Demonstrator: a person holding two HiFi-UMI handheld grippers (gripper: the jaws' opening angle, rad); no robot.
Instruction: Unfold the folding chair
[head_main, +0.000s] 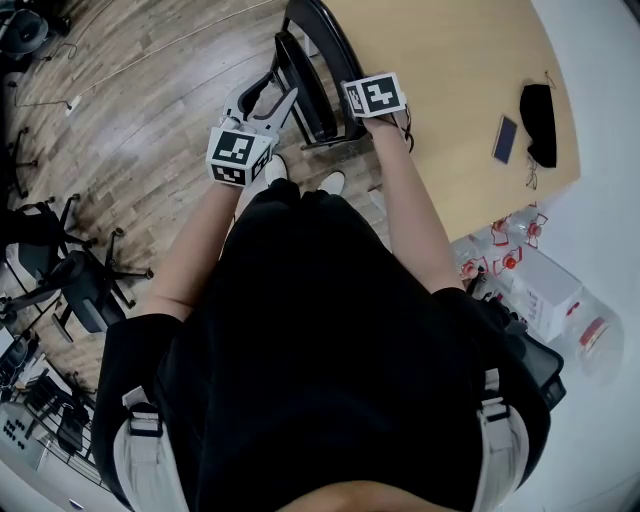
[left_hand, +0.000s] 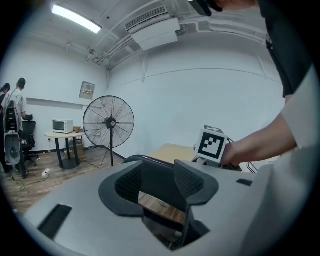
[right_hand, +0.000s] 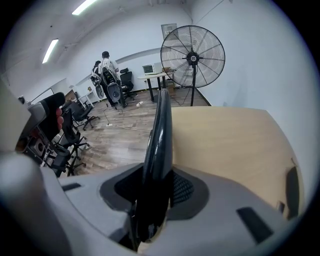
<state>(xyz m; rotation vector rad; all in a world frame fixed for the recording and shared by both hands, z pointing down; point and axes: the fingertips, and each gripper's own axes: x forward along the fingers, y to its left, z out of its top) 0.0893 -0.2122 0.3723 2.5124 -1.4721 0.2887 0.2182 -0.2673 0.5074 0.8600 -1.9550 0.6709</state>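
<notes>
The black folding chair (head_main: 318, 70) stands on the floor right beside the wooden table (head_main: 450, 100). The right gripper (right_hand: 156, 187) pinches its thin black edge. The left gripper (left_hand: 158, 175), jaws partly spread, looks like it pinches another dark chair part nearby.

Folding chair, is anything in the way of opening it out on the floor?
The wooden table stands close beside the folding chair on its right in the head view, and the person's shoes are at its foot. Nothing visible lies on the floor just left of it.
</notes>
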